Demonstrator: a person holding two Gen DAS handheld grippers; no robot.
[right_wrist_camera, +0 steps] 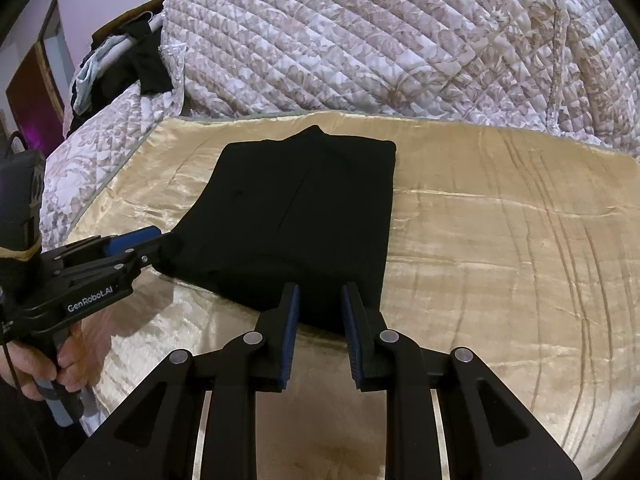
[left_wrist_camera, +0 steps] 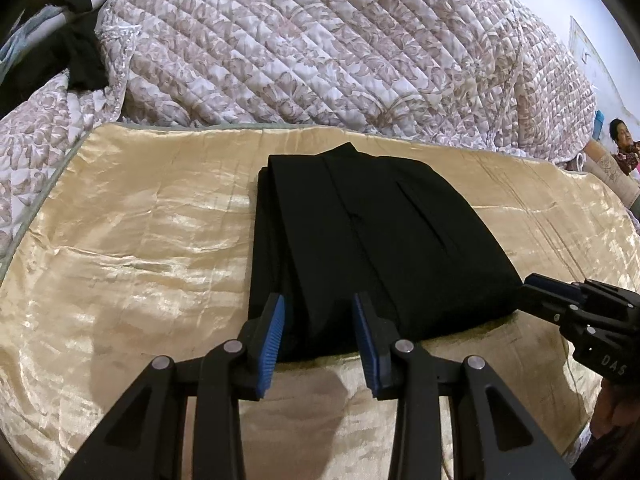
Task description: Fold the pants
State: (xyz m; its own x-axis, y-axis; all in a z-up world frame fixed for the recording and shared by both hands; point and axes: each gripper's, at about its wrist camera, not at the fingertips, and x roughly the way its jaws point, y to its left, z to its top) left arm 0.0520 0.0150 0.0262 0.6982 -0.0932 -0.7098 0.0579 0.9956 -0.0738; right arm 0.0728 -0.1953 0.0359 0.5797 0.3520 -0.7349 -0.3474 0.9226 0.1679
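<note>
Black pants (left_wrist_camera: 360,240) lie folded in a compact rectangle on a gold satin sheet (left_wrist_camera: 140,240); they also show in the right wrist view (right_wrist_camera: 296,208). My left gripper (left_wrist_camera: 319,304) is open, its blue pads over the near left edge of the pants, holding nothing. My right gripper (right_wrist_camera: 320,292) is open at the near right corner of the pants, empty. The right gripper also shows in the left wrist view (left_wrist_camera: 548,284) at the right corner. The left gripper shows in the right wrist view (right_wrist_camera: 136,240) at the left corner.
A quilted floral bedspread (left_wrist_camera: 320,40) is heaped behind the sheet. Dark clothes (left_wrist_camera: 72,56) lie piled at the far left. A person (left_wrist_camera: 624,144) sits at the far right. The satin sheet (right_wrist_camera: 500,240) stretches bare to the right of the pants.
</note>
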